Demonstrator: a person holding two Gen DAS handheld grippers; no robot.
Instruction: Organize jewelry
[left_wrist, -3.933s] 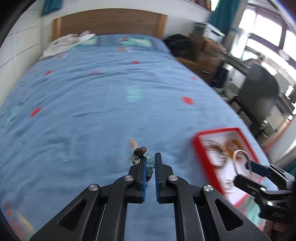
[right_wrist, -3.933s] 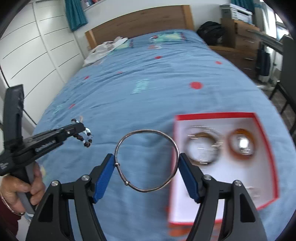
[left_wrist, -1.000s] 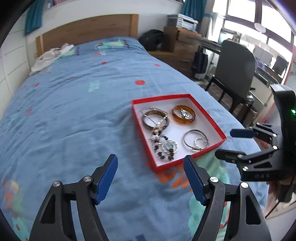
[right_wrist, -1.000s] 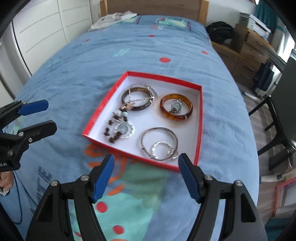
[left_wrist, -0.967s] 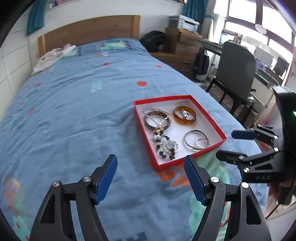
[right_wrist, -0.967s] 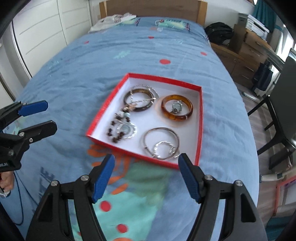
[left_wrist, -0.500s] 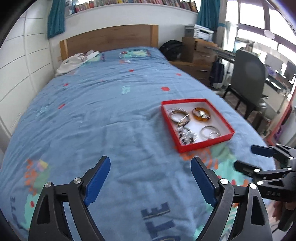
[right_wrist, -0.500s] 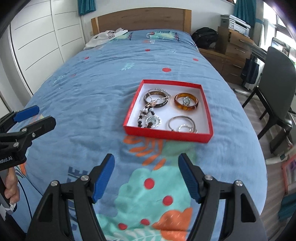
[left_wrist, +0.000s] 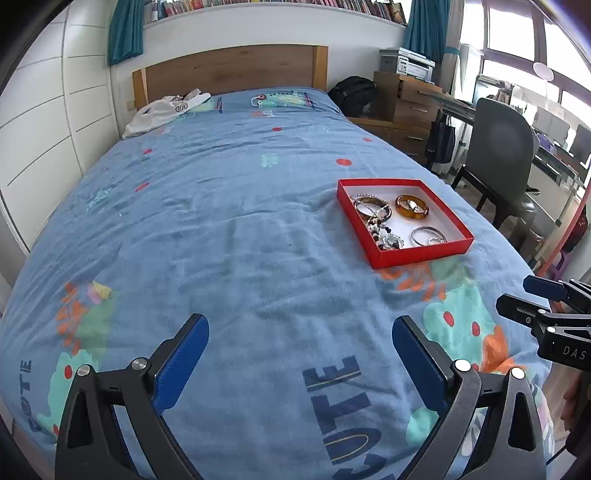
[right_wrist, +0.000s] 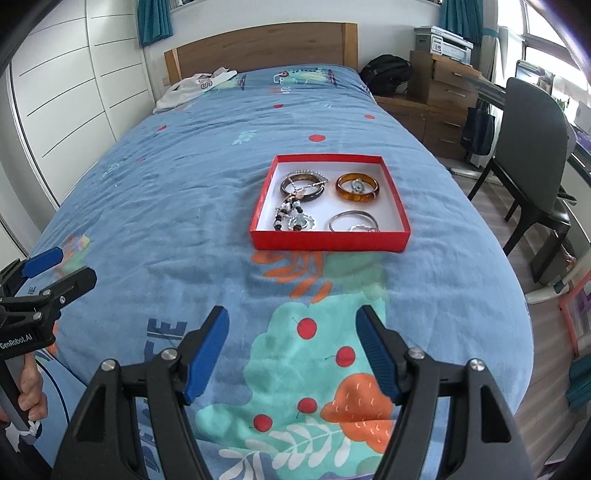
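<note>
Tangled beaded jewelry (right_wrist: 293, 216), pieces indistinguishable

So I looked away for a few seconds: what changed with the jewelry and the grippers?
Both grippers let go: the left gripper dropped its beaded bracelet and the right gripper its thin silver hoop into the red shallow box, then pulled back, left jaws opening. The box stayed put.

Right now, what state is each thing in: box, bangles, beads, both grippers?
red box: open, no lid, flat on the bed.
amber bangle: flat in the box, a small trinket inside it.
dark bangle: flat in the box.
silver bangle: flat in the box.
beaded strand: heaped in the box.
left gripper: empty, jaws opening.
right gripper: open, empty.
</note>
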